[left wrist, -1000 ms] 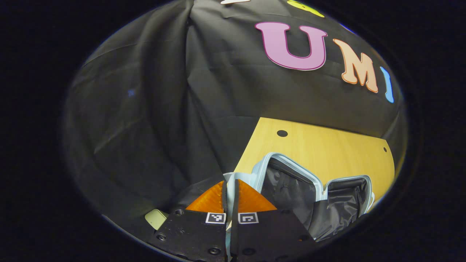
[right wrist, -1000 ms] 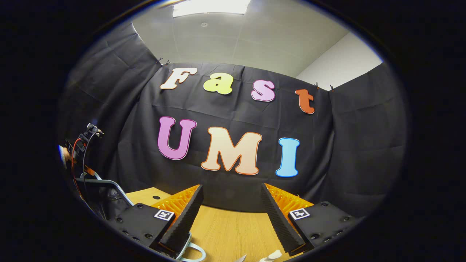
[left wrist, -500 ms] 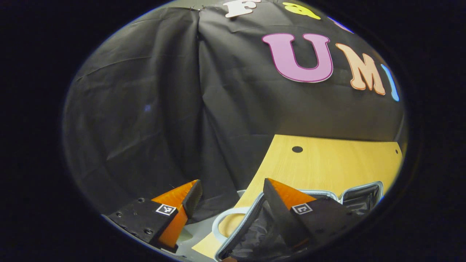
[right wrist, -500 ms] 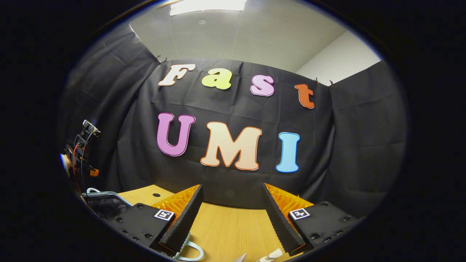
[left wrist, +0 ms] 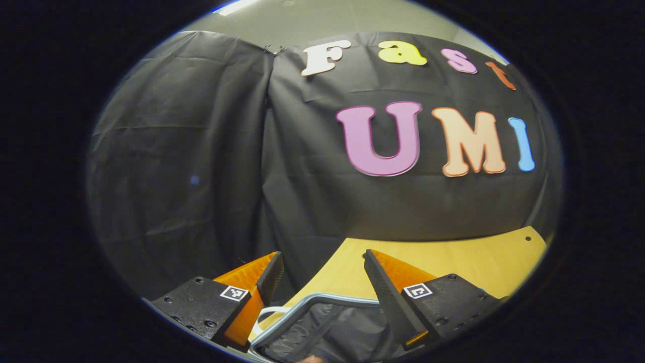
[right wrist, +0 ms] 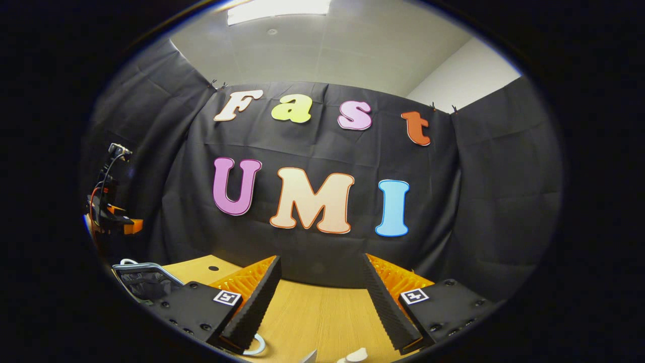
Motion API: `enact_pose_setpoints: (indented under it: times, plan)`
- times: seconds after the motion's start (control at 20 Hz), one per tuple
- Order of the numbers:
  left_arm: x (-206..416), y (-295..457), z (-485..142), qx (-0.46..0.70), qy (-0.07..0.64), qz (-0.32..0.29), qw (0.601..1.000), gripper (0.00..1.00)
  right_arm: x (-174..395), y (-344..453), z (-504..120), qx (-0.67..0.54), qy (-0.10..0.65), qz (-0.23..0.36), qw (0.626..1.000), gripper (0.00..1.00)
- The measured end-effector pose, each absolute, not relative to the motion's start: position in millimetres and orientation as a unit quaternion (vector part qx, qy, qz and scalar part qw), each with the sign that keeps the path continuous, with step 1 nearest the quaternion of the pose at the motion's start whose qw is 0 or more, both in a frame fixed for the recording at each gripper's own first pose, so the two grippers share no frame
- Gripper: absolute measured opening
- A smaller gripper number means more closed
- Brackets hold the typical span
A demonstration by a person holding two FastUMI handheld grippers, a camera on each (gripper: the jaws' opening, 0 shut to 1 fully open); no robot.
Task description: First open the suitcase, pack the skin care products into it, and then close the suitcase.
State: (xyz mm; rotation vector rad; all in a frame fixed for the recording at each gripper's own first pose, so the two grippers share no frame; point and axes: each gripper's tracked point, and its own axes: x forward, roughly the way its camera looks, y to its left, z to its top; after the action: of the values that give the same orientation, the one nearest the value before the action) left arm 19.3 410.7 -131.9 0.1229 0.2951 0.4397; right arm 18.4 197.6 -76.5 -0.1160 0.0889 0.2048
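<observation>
a: why is the left claw spread wide, gripping nothing?
b: the suitcase lies open on the tabletop right under it. the right claw gapes empty too, probably ready for products.

Left hand-held gripper has its fingers spread wide apart, gripping nothing. Right hand-held gripper likewise stands wide apart, empty, pointing level toward the far wall.

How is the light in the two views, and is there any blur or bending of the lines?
Left gripper view: dim, sharp; the table edge bows from the fisheye, the suitcase lining lies in shadow. Right gripper view: brighter, a ceiling light glares at the top; no motion blur.
</observation>
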Motion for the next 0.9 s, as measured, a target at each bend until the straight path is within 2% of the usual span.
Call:
enact_pose_setpoints:
  times: [0.1, 0.15, 0.2, 0.25, 0.5, 0.55, 0.6, 0.8, 0.85, 0.9]
  plan:
    - [25, 368, -120, 0.056, 0.133, 0.192, 0.971, 1.00, 20, 181, -77, -0.053, 0.046, 0.103, 0.992, 0.98]
    - [27, 345, -117, 0.055, 0.127, 0.176, 0.975, 0.95, 20, 173, -77, -0.050, 0.046, 0.103, 0.992, 0.98]
    - [29, 324, -116, 0.057, 0.123, 0.161, 0.978, 1.00, 20, 165, -76, -0.048, 0.046, 0.105, 0.992, 0.98]
    - [30, 305, -115, 0.059, 0.120, 0.149, 0.980, 0.95, 19, 157, -77, -0.047, 0.046, 0.106, 0.992, 0.98]
    - [31, 214, -120, 0.043, 0.121, 0.094, 0.987, 0.95, 19, 123, -85, -0.033, 0.055, 0.105, 0.992, 0.98]
    - [28, 199, -121, 0.038, 0.122, 0.085, 0.988, 1.00, 19, 117, -85, -0.028, 0.054, 0.103, 0.993, 0.98]
    - [27, 182, -122, 0.033, 0.123, 0.074, 0.989, 0.95, 19, 111, -86, -0.025, 0.053, 0.100, 0.993, 1.00]
    - [20, 127, -125, 0.027, 0.131, 0.024, 0.991, 0.95, 17, 96, -102, -0.018, 0.064, 0.099, 0.993, 0.98]
    - [17, 115, -131, 0.022, 0.139, 0.013, 0.990, 1.00, 16, 91, -106, -0.020, 0.068, 0.098, 0.993, 0.98]
    - [16, 102, -136, 0.017, 0.146, 0.004, 0.989, 0.96, 15, 86, -110, -0.021, 0.072, 0.098, 0.992, 1.00]
